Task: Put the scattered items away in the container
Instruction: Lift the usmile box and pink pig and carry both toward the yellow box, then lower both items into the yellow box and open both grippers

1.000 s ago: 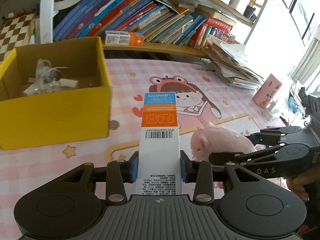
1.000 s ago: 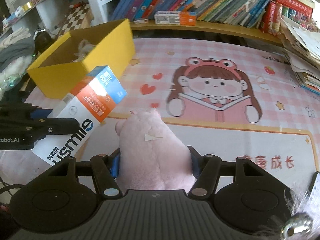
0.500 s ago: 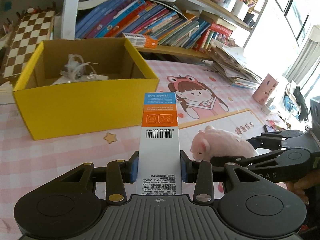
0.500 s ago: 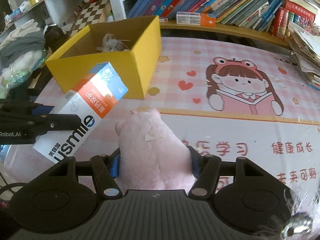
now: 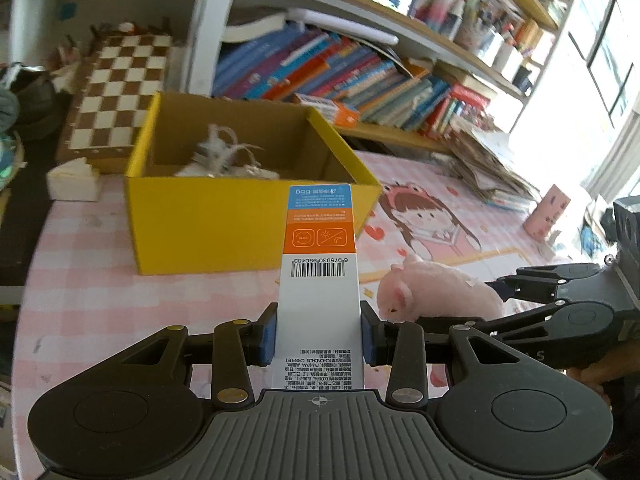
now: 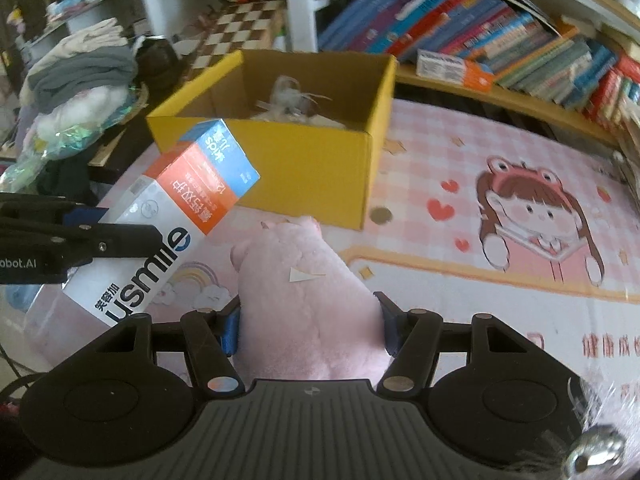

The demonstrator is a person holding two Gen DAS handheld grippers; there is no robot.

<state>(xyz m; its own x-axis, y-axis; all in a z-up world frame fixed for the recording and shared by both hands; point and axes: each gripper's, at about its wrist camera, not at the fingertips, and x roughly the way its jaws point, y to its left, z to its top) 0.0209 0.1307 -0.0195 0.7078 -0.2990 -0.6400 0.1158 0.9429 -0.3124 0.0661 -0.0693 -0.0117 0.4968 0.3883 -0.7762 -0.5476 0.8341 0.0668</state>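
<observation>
Yellow cardboard box (image 5: 208, 220) holding white tangled items (image 5: 224, 156), left hand-held gripper (image 5: 319, 338) clamping toothpaste carton (image 5: 318, 280), right hand-held gripper (image 6: 312, 326) clamping pink plush (image 6: 308, 300)

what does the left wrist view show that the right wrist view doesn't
Only the left wrist view shows the carton's barcode and a pink cup at the mat's far edge. Only the right wrist view shows folded clothes and a coin by the box. Both show the yellow box, the toothpaste carton clamped in the left hand-held gripper, and the pink plush toy in the right hand-held gripper.
</observation>
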